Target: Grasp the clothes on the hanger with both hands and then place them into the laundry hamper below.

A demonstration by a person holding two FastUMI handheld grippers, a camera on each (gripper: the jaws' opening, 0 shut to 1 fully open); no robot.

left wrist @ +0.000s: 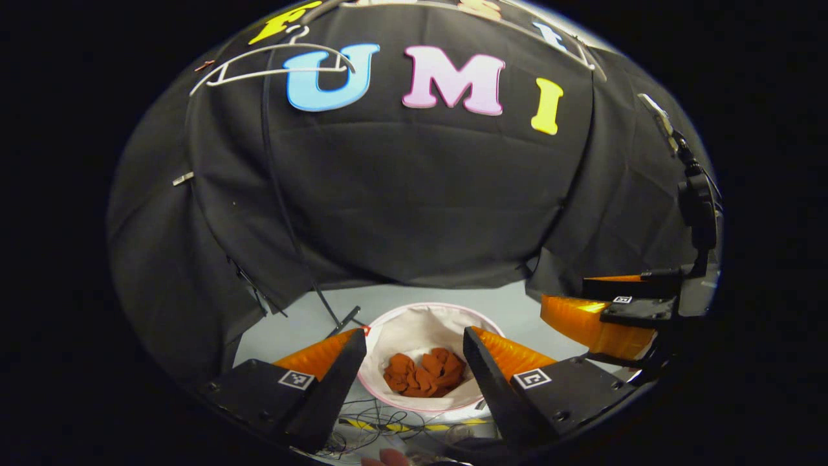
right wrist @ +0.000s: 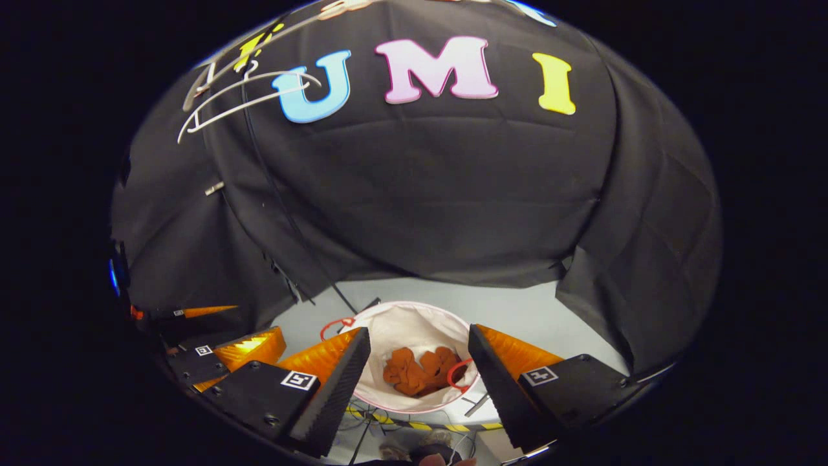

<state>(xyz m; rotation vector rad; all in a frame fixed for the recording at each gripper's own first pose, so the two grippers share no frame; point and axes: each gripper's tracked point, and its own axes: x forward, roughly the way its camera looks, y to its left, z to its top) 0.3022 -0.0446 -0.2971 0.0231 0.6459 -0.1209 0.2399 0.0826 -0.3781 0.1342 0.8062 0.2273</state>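
Left gripper view cut off its own left gripper (left wrist: 414, 353) at the bottom edge, so only the black, orange-backed fingers showed, spread wide and released with nothing between them. Between those fingers, lower and farther off, stood the round white fabric laundry hamper (left wrist: 414, 323) on the pale grey floor (left wrist: 517, 310); the fingers hid both of its sides. At its bottom lay the crumpled rust-brown clothes (left wrist: 424, 374), bunched so tightly that no long axis or direction could be made out. A tangle of thin cables and a yellow-black striped tape (left wrist: 388, 426) just in front of the hamper were hard to read. At the far upper left, a bare white wire hanger (left wrist: 272, 61) hung against the black cloth, its bar running roughly left to right.

Right gripper view showed the right gripper (right wrist: 420, 353) posed the same way, tilted down over the hamper (right wrist: 414, 317), fingers apart and empty, the clothes (right wrist: 420, 370) beneath. The left gripper (right wrist: 220, 353) sat at the left, partly cut off.
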